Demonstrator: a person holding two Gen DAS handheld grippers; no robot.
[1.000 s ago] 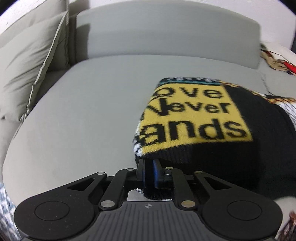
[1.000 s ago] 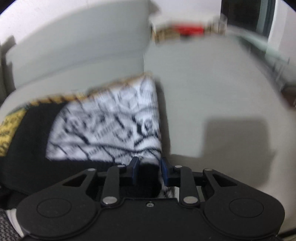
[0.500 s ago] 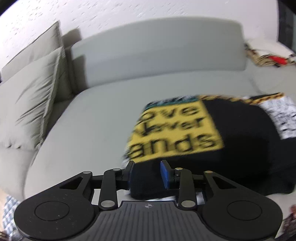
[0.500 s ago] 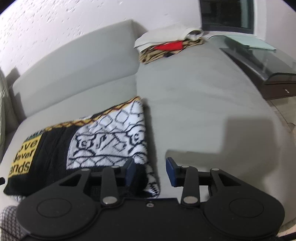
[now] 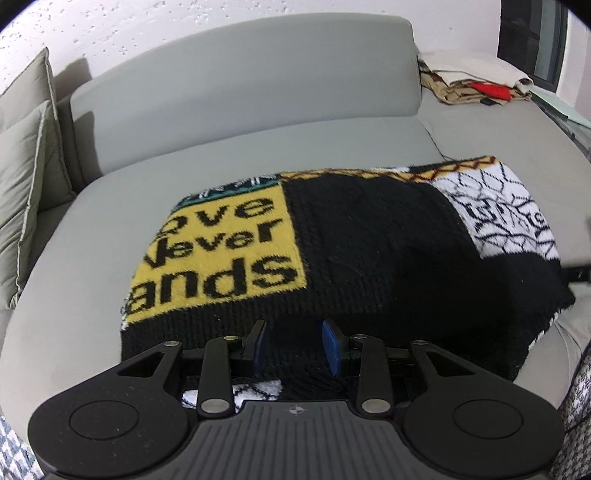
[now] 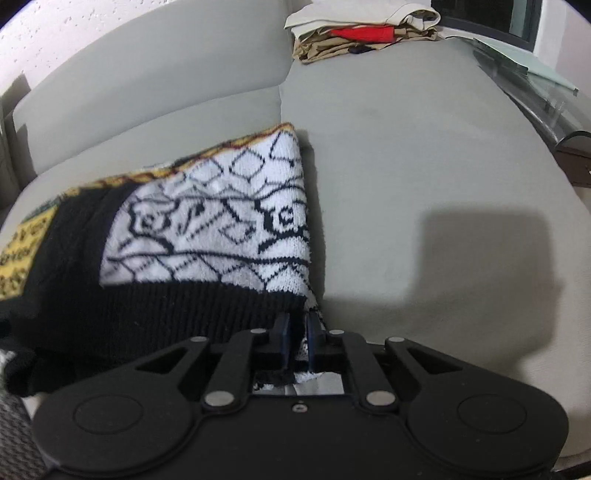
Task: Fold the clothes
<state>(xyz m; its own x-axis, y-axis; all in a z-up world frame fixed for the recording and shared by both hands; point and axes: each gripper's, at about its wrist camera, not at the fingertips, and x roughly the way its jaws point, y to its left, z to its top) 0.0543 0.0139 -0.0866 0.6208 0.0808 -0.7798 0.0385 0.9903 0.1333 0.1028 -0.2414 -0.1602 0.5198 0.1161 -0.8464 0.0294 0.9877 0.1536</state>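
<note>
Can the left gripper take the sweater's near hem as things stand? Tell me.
Probably yes: the left gripper is open, its fingers straddle the sweater hem, and nothing lies between.

Grey sofa (image 5: pixel 240 122) with cushions (image 5: pixel 26 177) at left, against a white speckled wall (image 5: pixel 184 14); dark window (image 6: pixel 480 14) beyond.

So the count: one knit sweater (image 5: pixel 369 251) on one grey sofa (image 5: pixel 258 122). Two cushions (image 5: pixel 26 192) propped at the left end. One pile of folded clothes (image 5: pixel 476 83) at the far end, can't tell how many pieces are in it. One glass-topped table (image 6: pixel 524 74) beside the sofa. Two grippers, left (image 5: pixel 293 345) and right (image 6: pixel 297 341).
</note>
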